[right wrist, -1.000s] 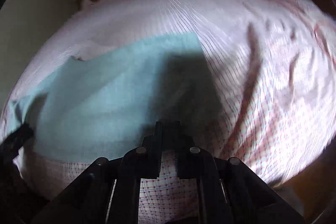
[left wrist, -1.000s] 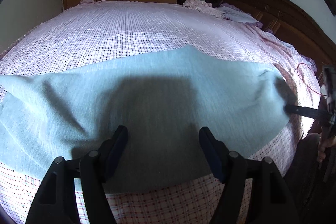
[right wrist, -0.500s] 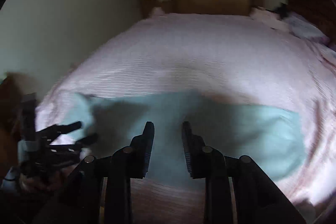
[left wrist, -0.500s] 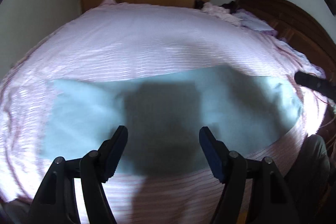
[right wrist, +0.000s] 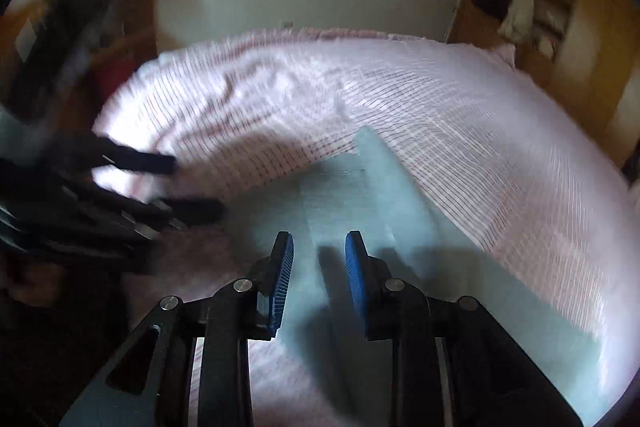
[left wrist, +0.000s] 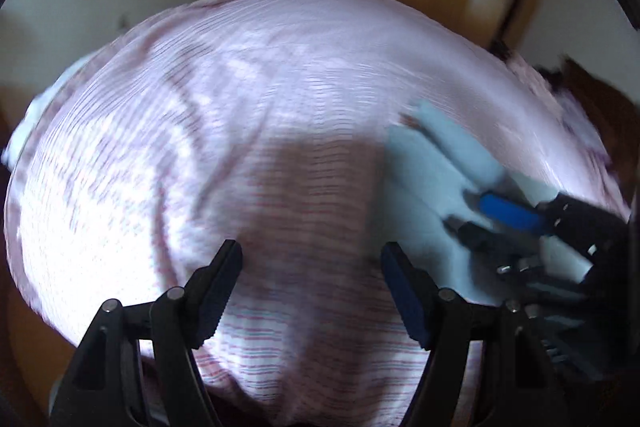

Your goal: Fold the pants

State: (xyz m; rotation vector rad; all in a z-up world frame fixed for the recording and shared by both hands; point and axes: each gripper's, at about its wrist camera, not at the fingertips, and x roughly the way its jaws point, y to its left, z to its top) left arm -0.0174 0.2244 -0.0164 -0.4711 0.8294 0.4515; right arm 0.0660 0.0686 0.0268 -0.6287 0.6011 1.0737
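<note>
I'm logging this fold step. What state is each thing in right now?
pants: lying flat on the bed, held by neither gripper.
left gripper: jaws wide open, empty, over bare sheet.
right gripper: jaws partly open, just opened, nothing between them.
bed sheet: spread, lightly wrinkled.
</note>
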